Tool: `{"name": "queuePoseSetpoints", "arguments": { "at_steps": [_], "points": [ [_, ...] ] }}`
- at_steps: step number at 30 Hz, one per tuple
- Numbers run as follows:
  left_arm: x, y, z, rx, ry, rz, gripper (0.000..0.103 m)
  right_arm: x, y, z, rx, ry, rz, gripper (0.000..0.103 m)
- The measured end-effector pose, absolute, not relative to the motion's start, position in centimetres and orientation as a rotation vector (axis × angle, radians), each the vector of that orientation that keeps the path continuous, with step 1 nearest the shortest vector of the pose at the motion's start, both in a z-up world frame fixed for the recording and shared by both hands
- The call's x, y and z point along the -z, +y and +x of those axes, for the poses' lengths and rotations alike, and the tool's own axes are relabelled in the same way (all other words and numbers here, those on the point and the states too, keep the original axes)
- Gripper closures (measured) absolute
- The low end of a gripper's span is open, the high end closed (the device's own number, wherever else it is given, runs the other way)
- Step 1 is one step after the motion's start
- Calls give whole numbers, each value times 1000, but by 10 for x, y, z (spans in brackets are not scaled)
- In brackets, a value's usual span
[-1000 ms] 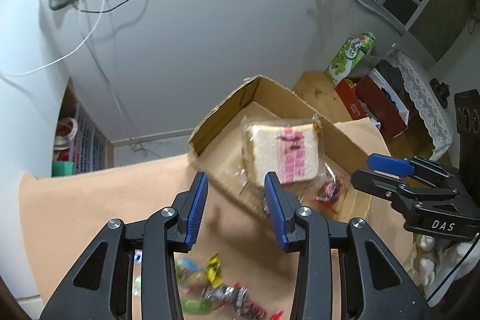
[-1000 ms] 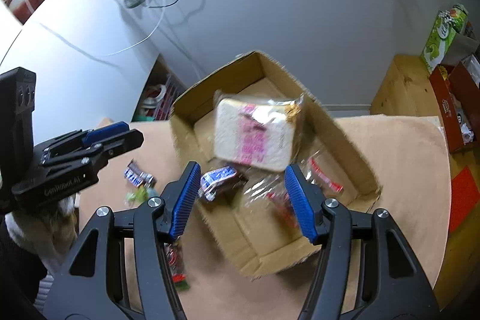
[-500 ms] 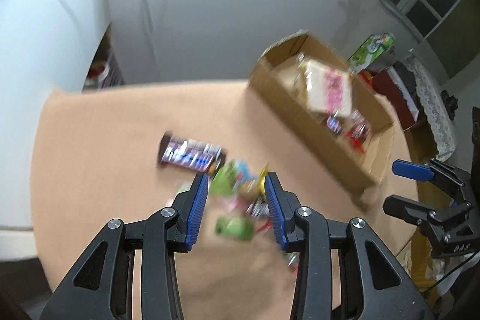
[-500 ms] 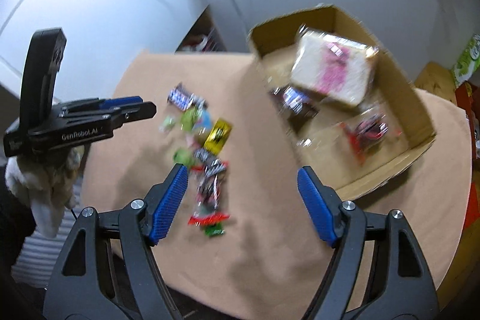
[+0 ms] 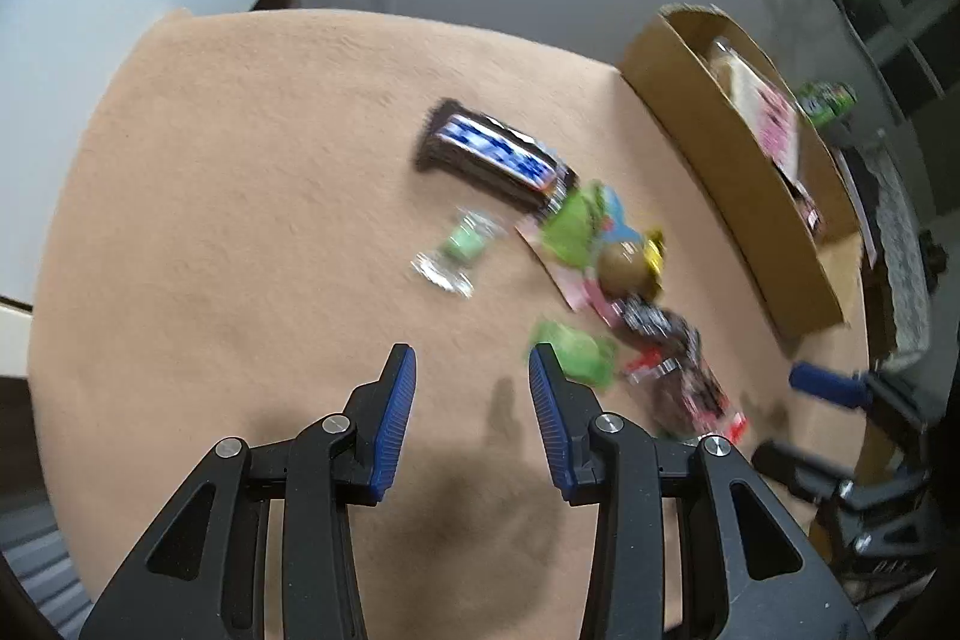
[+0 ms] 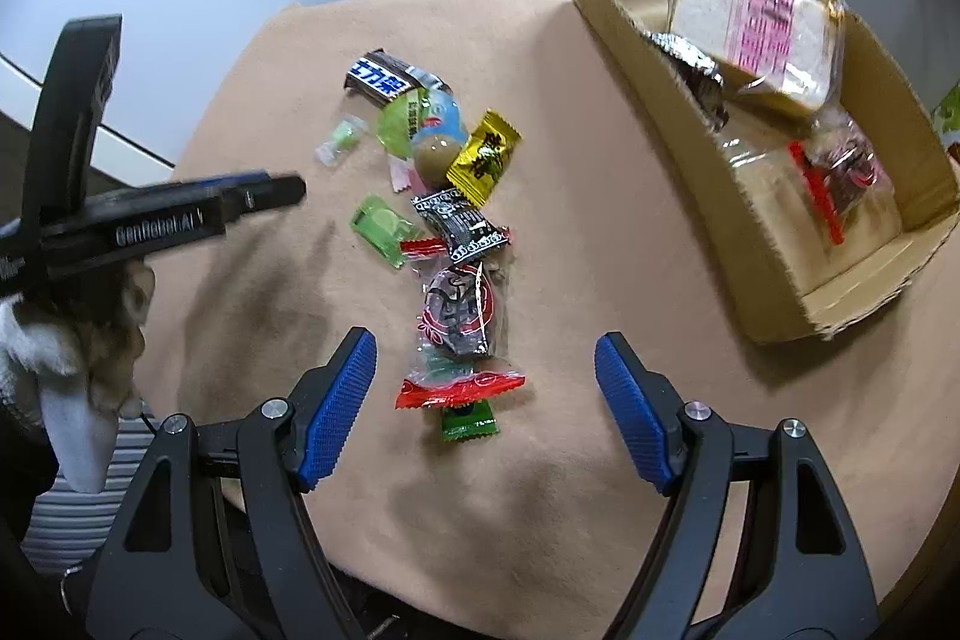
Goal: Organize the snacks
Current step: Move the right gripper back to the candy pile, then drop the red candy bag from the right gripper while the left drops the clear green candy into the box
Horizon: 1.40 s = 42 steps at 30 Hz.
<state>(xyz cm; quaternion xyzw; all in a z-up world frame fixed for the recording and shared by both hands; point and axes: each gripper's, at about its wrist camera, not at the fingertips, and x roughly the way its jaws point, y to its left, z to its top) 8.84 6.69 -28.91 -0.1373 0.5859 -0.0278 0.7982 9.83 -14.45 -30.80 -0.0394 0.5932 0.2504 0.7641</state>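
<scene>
Several wrapped snacks lie in a loose pile on the tan tablecloth (image 6: 576,460): a chocolate bar (image 6: 384,79), a yellow candy (image 6: 485,157), a green packet (image 6: 381,227), a dark red-ended packet (image 6: 459,316). A cardboard box (image 6: 774,256) at the right holds a bagged bread slice (image 6: 753,22) and other packets. My right gripper (image 6: 486,400) is open and empty above the dark packet. My left gripper (image 5: 471,388) is open and empty, near the green packet (image 5: 576,352); the chocolate bar (image 5: 495,154) lies beyond it.
The box (image 5: 720,172) stands at the right edge of the left wrist view. The left gripper shows in the right wrist view (image 6: 264,193) at the left of the pile. The table's edge runs close behind the snacks, with a grey wall beyond.
Both grippers have swung away from the box and lowered over the snack pile on the cloth. The right gripper's jaws have opened wider.
</scene>
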Motion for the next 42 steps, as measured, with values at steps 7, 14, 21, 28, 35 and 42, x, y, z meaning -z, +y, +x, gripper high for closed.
{"name": "queuePoseSetpoints", "arguments": {
  "at_steps": [7,14,21,28,35,42],
  "points": [
    [301,60,110,64,1252,-149,65,320,-138,101,-545,1321,-83,25],
    [306,43,122,98,1257,-51,66,331,-126,109,-548,1349,-94,25],
    [314,35,136,94,1280,-10,74,339,-117,115,-549,1371,-124,39],
    [316,33,146,97,1274,-17,80,347,-117,113,-569,1396,-125,60],
    [318,38,141,95,1261,-42,80,347,-120,109,-579,1398,-94,66],
    [314,50,128,82,1249,-91,80,335,-141,106,-579,1379,-27,66]
  ]
}}
